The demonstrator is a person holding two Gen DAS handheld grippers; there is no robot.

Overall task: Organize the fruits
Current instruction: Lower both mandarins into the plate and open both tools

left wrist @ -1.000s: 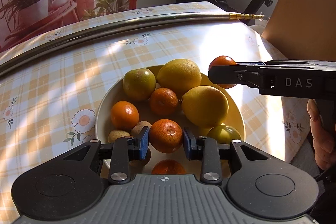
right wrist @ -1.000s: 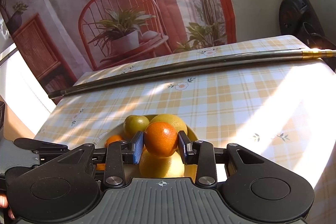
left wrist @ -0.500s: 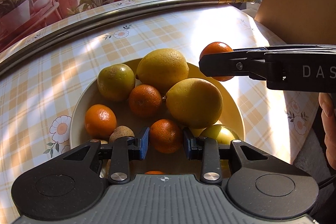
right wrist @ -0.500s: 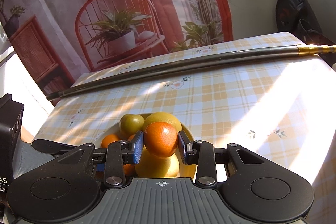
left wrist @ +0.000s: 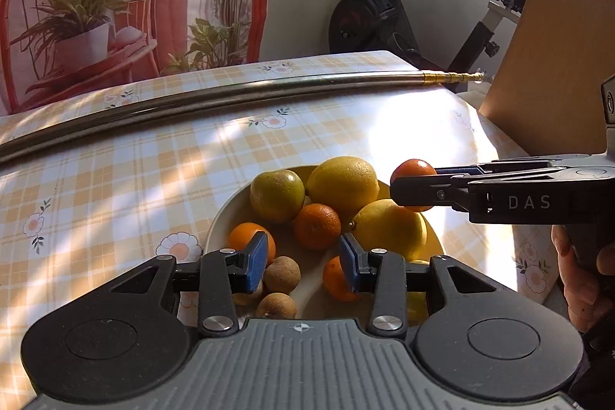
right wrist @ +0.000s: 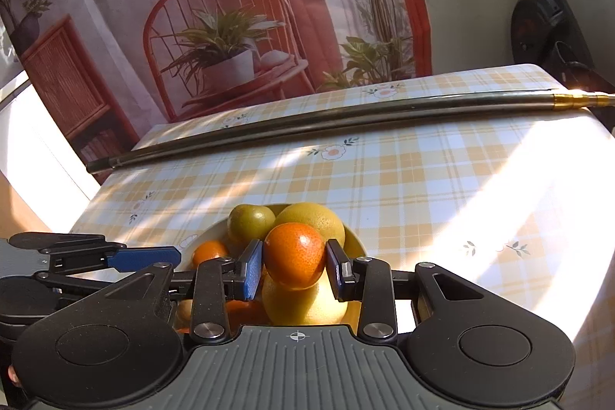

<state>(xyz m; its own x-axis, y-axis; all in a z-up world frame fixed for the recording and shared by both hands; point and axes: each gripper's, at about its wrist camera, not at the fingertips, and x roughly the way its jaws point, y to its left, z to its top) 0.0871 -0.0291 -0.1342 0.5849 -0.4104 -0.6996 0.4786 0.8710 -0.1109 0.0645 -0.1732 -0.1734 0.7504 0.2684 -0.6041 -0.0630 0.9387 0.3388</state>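
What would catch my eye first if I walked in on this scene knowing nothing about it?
Probably the pale bowl heaped with lemons, mandarins and a green citrus on the checked yellow tablecloth. Just above it, the right hand-held gripper holds a mandarin clamped between its pads, while the left hand-held gripper stands open over the bowl. Behind, a long metal rod lies across the table.

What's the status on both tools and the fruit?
Left tool open over bowl. Right tool shut on mandarin, above the lemons. Nothing in the way.
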